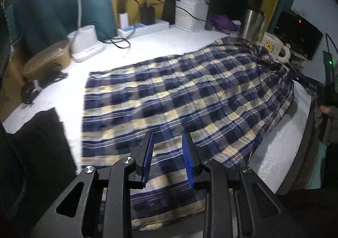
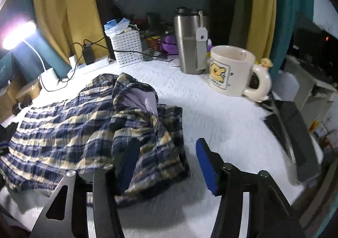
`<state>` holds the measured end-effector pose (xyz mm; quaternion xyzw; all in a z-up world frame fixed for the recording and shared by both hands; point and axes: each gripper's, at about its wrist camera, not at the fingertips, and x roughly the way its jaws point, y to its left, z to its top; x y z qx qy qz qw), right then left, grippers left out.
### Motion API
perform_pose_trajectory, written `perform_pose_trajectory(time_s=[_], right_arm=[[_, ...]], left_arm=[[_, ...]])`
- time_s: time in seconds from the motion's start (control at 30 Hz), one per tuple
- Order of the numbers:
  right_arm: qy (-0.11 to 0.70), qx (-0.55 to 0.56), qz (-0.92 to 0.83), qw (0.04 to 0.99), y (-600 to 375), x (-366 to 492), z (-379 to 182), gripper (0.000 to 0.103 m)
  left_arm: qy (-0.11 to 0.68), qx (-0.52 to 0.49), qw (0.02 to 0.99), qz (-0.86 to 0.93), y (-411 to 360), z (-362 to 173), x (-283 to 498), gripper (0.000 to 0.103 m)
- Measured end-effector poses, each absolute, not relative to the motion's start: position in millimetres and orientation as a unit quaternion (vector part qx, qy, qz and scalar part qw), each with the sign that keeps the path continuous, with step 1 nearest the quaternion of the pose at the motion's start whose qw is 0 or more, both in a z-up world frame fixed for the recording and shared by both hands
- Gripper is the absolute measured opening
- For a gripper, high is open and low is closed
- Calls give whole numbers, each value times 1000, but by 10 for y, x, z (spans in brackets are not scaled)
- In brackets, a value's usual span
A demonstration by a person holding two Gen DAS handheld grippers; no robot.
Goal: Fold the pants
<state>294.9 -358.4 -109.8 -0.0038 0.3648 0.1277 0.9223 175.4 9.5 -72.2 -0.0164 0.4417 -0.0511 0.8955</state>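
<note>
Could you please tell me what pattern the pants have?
The pants are plaid: navy, cream-yellow and white checks, clearest in the left wrist view.

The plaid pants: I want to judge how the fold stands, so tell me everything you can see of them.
The pants are thin, crinkled woven cloth in navy, cream and white checks. They lie lengthwise on the white table cover, mostly flat, with the waist end bunched and turned open, showing pale lining. That end lies near the mug; whether they touch is unclear. The left gripper is above the near end, the right gripper at the waist; neither grips the cloth.
</note>
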Motion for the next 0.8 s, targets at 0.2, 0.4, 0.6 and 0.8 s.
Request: perform_pose_trajectory(time_s=[0.2,0.4,0.6,0.8], right_arm=[[384,-21,161,909,-3410,3132,-1247,44],[376,-15,188,907,-3451,3063,-1215,7],[337,29,211,917,-3694,2828,-983,6],[342,66,214,913,-3904,2544,-1013,6]], left_arm=[[458,-11,886,-68,-49,-801,1821,27],[472,-5,877,-86,-151,-882,1826,27],[460,15,879,-124,-333,-833,1734,27],[460,20,877,-137,-433,-838,1680,39]])
